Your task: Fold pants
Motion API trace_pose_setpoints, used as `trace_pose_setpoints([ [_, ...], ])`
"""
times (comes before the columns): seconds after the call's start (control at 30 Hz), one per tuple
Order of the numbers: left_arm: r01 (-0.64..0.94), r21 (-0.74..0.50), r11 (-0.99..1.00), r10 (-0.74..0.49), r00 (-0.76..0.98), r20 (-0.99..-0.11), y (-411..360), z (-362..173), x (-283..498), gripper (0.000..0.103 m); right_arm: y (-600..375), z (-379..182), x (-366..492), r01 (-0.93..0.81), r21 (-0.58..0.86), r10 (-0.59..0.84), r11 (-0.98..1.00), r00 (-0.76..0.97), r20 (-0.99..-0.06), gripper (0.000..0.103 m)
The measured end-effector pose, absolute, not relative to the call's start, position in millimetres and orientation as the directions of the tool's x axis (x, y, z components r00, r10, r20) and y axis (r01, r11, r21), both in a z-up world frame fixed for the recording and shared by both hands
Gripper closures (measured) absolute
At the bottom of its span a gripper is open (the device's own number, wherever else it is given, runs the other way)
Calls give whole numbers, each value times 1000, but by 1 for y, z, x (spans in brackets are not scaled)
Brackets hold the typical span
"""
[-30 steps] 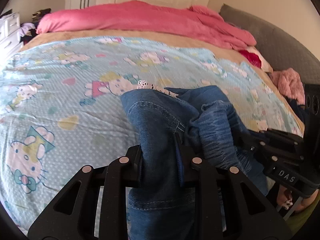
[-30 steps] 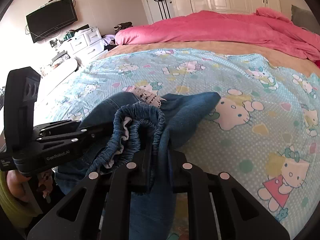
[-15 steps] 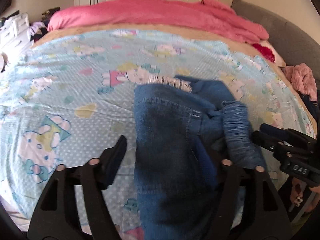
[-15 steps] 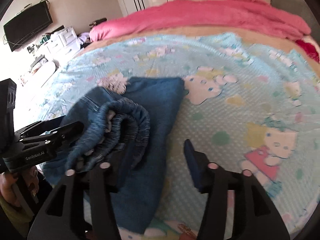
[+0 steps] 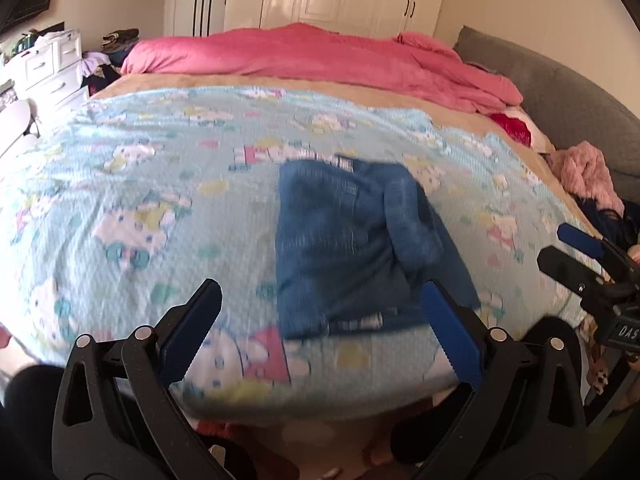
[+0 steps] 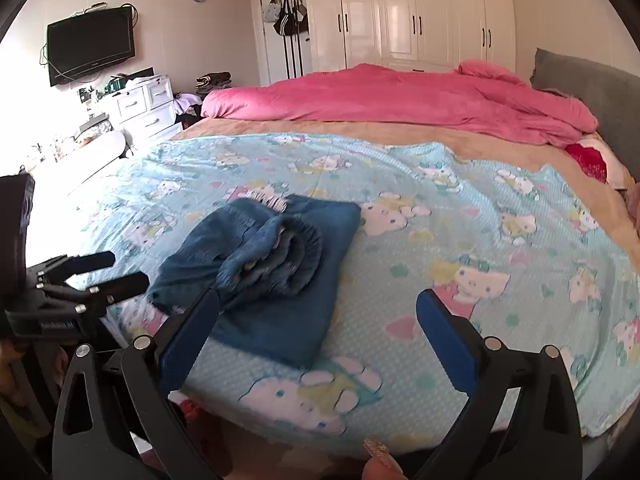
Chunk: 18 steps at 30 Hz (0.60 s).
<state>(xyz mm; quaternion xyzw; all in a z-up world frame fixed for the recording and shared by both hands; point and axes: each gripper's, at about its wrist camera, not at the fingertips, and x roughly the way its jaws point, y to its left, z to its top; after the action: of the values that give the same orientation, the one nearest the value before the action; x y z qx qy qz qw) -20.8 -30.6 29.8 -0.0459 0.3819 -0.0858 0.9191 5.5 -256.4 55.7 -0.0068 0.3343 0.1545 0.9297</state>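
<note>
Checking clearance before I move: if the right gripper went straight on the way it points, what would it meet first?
Most likely the blue cartoon-print bedsheet, just right of the folded jeans. The right gripper, its jaws opening with nothing between them, aims there, though depth is hard to judge.

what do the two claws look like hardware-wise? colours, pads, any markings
Both match: the left claw and right claw have black plastic linkage arms with triangular cutouts and silver rivet pivots. The fingers carry blue ribbed pads. The right claw's body has white lettering, partly visible as "DAS" in the left wrist view; the left's body label is too blurred to read.
</note>
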Motion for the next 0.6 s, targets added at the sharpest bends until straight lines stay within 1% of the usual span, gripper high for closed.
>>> trace_pose_setpoints([
  [0.07, 121, -145, 982, -188, 678, -711, -32, 26, -25, 9, -255, 53, 0, -288, 105, 288, 952, 723, -628, 4],
  [0.23, 113, -153, 982, -188, 677, -712, -32, 25, -33, 9, -251, 49, -6, -289, 121, 296, 950, 701, -648, 4],
  [0.6, 98, -163, 982, -186, 674, -715, -29, 24, -40, 9, -249, 48, -13, -289, 111, 289, 951, 702, -651, 4],
])
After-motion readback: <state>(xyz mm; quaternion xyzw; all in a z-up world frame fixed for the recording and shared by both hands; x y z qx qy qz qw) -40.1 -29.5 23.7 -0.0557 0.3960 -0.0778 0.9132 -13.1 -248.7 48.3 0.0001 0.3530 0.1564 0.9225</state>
